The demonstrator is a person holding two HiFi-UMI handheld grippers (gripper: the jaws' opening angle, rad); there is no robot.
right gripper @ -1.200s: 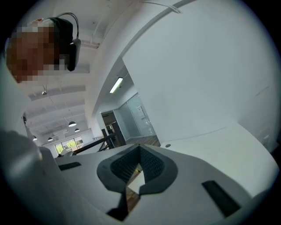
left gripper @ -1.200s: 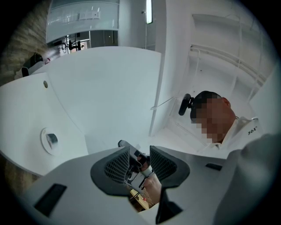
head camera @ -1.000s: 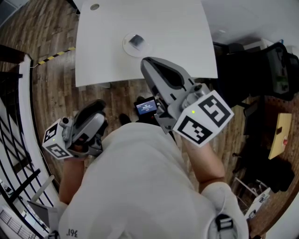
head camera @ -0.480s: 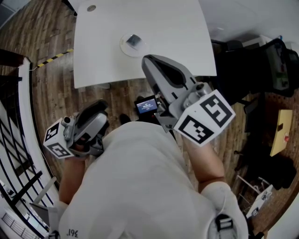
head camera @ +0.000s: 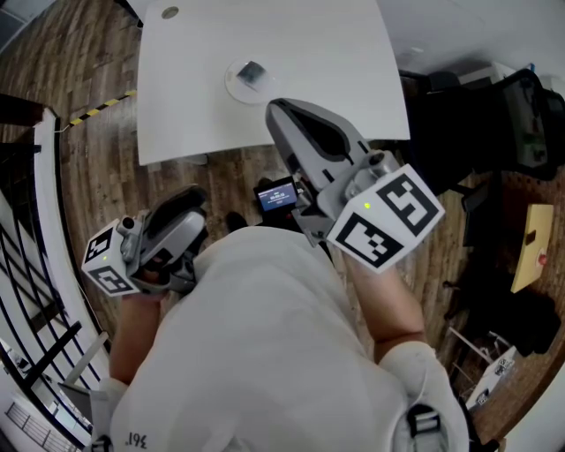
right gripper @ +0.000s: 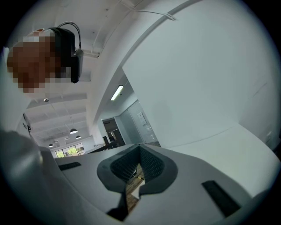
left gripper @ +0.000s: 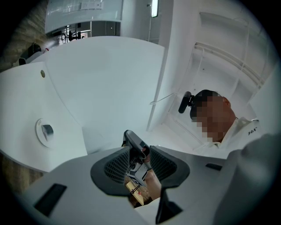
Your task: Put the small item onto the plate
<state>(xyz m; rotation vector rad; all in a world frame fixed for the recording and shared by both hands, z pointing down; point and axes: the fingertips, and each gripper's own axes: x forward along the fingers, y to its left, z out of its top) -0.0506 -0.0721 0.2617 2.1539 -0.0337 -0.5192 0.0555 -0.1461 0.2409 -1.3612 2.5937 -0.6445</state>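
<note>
A round white plate (head camera: 231, 81) lies on the white table (head camera: 335, 53), with a small grey metallic item (head camera: 252, 72) resting on it. The left gripper view shows the same plate (left gripper: 38, 134) and item (left gripper: 47, 130) at its left. My right gripper (head camera: 275, 109) is held off the table's near edge, below and right of the plate, shut and empty (right gripper: 139, 149). My left gripper (head camera: 190, 196) hangs low at the left by my body, away from the table. Its jaws stand slightly apart with nothing between them (left gripper: 140, 151).
A small device with a lit screen (head camera: 278, 196) sits below the table's near edge. Black railings (head camera: 35, 265) run along the left, with yellow-black tape (head camera: 101, 106) on the wooden floor. Dark chairs and bags (head camera: 494, 115) crowd the right. A round cap (head camera: 169, 12) marks the table's far corner.
Almost nothing differs: the table and plate sit a touch higher in the head view. Both grippers keep their places.
</note>
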